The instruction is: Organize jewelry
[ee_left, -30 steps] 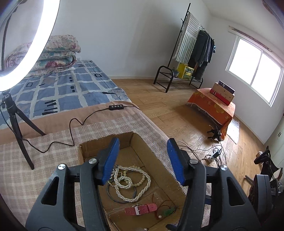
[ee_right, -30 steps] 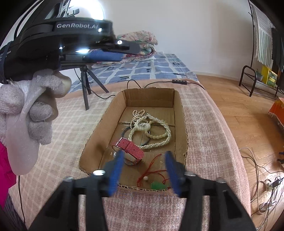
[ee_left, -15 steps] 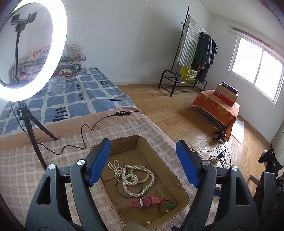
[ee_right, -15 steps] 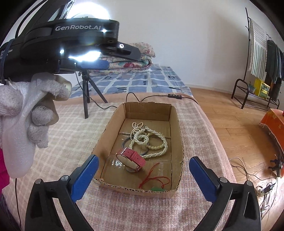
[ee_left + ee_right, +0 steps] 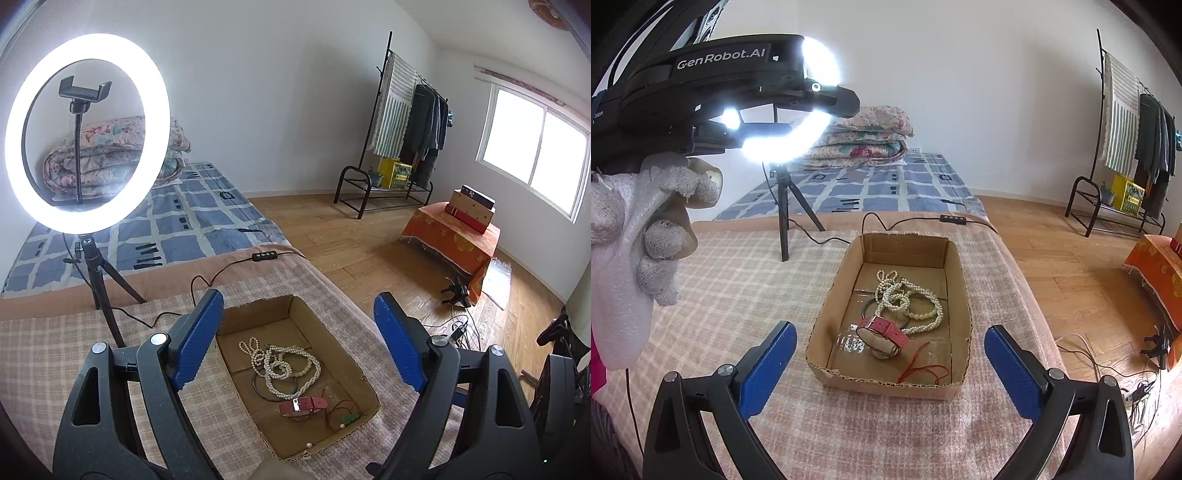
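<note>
"GenRobot.AI" is printed on the left tongs, seen from the right wrist. Both left tongs and right tongs gape wide, holding nothing. The box sits on the plaid blanket, long axis pointing away. Inside lie pearls at the far end and a red watch nearer.

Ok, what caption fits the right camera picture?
Open right hand-held gripper above a cardboard box of pearls.
</note>
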